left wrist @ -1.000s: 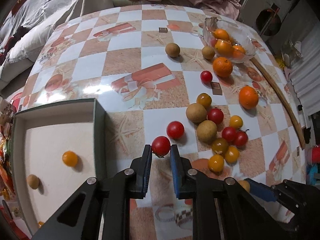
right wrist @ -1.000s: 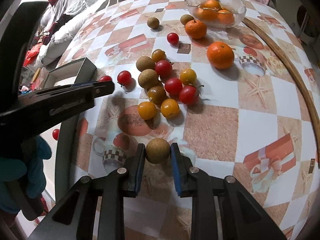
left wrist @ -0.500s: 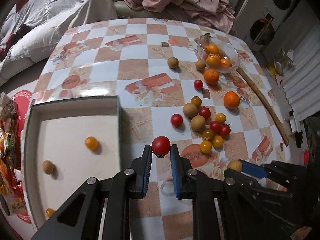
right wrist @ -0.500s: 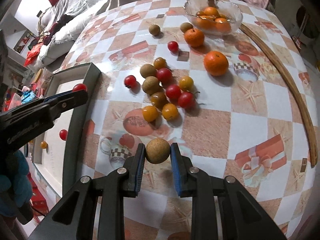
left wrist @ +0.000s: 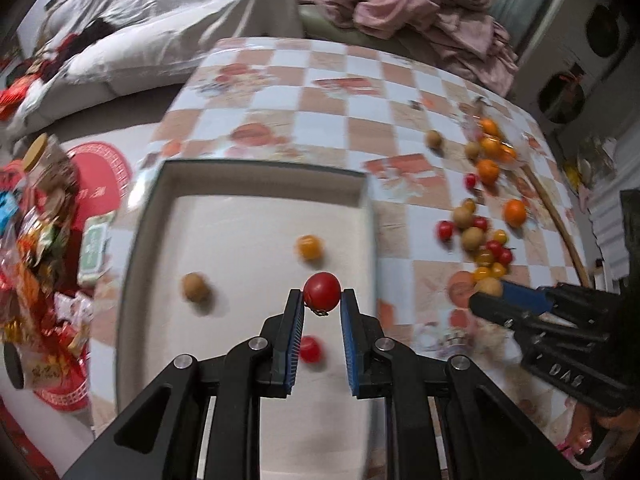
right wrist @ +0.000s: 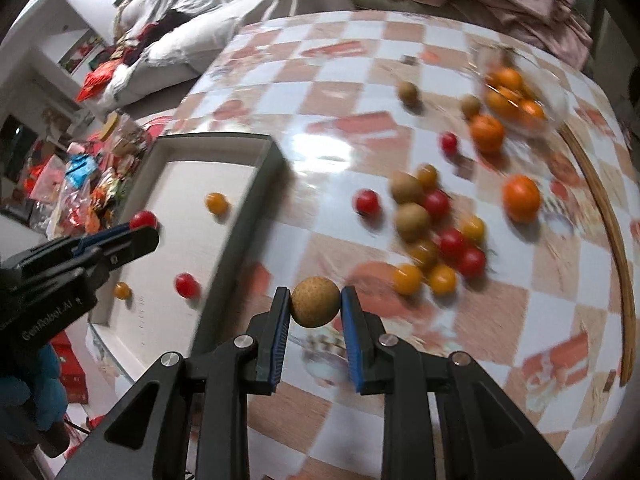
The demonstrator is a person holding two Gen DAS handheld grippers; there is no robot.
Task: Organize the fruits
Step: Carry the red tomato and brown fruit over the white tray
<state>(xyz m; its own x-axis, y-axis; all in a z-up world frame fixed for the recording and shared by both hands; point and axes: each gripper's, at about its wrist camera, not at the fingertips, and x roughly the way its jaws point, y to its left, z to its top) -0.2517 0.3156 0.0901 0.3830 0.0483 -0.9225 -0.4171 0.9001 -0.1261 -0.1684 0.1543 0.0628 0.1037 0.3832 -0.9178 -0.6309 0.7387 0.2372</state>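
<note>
My left gripper (left wrist: 321, 298) is shut on a red cherry tomato (left wrist: 322, 291) and hangs over the white inside of the grey-rimmed tray (left wrist: 256, 168). In the tray lie a yellow tomato (left wrist: 309, 247), a brown longan (left wrist: 195, 287) and a red tomato (left wrist: 311, 349). My right gripper (right wrist: 315, 304) is shut on a brown longan (right wrist: 315, 306), above the checked tablecloth just right of the tray's rim (right wrist: 240, 240). A loose heap of red and yellow tomatoes and longans (right wrist: 436, 228) lies on the cloth beyond it.
A glass bowl (right wrist: 554, 96) with oranges stands at the far right; two oranges (right wrist: 521, 198) lie loose near it. A wooden stick (right wrist: 612, 232) runs along the table's right edge. Snack packets (left wrist: 36, 240) crowd the left. A sofa with clothes is behind the table.
Both grippers have moved left and risen. The left one, with its tomato, went from over the cloth to over the tray. The right one came closer to the tray's rim with its longan.
</note>
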